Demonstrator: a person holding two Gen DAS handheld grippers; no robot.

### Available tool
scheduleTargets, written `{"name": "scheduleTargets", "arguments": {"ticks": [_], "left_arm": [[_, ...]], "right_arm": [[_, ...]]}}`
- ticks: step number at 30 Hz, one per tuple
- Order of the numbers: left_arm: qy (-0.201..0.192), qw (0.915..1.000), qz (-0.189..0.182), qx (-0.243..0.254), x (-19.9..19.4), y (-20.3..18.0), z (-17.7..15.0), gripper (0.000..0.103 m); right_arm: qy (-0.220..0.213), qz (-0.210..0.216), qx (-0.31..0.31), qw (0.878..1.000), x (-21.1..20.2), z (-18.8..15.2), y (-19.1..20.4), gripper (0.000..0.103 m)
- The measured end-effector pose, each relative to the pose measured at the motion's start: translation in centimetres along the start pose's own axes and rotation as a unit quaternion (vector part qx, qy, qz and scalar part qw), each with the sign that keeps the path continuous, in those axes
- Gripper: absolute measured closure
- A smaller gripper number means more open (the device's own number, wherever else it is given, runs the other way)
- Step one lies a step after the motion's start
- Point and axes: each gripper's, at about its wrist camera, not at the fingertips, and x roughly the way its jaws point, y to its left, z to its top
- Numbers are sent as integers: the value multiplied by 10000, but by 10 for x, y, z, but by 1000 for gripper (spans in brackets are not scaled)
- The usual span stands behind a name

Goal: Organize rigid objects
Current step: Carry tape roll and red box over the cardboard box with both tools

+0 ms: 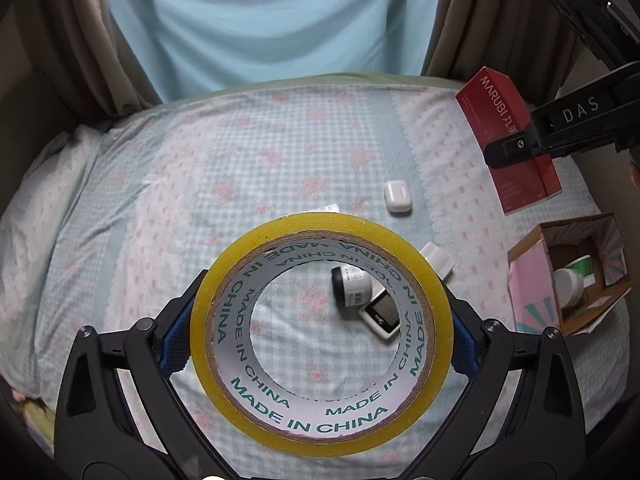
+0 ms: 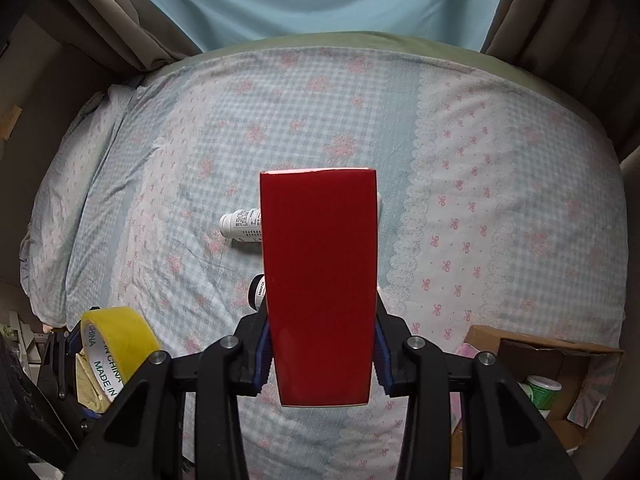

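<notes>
My left gripper (image 1: 320, 336) is shut on a yellow tape roll (image 1: 436, 304), held above the bed; the roll also shows at the lower left of the right wrist view (image 2: 120, 332). My right gripper (image 2: 320, 344) is shut on a red carton (image 2: 320, 280), which the left wrist view shows at the upper right (image 1: 500, 120), lifted over the bed. On the bedsheet lie a white earbud case (image 1: 397, 197), a small black-capped bottle (image 1: 350, 291), a small digital device (image 1: 381, 318) and a white bottle (image 2: 241, 227).
An open cardboard box (image 1: 532, 276) with a white-and-green jar (image 1: 572, 280) inside stands at the right edge of the bed; it also shows in the right wrist view (image 2: 500, 344). Curtains and a pale blue panel are behind the bed.
</notes>
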Motion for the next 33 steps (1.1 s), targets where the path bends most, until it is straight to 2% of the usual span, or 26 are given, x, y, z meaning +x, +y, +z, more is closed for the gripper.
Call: {"name": "scheduleTargets", "arguments": {"ticks": [10, 18, 25, 33], "left_arm": [[-276, 9973, -567, 368, -58, -95, 24, 5], [-351, 9906, -1074, 777, -77, -191, 33, 5], [-224, 9814, -1478, 1206, -73, -282, 36, 5], [376, 9765, -1710, 1256, -23, -349, 34, 5]], "right_arm": [[-831, -59, 719, 9939, -108, -63, -90, 65], [-1056, -333, 1629, 9804, -164, -133, -194, 65], [-1049, -548, 2219, 9679, -180, -180, -269, 65], [-786, -451, 2632, 9605, -154, -202, -328, 65]]}}
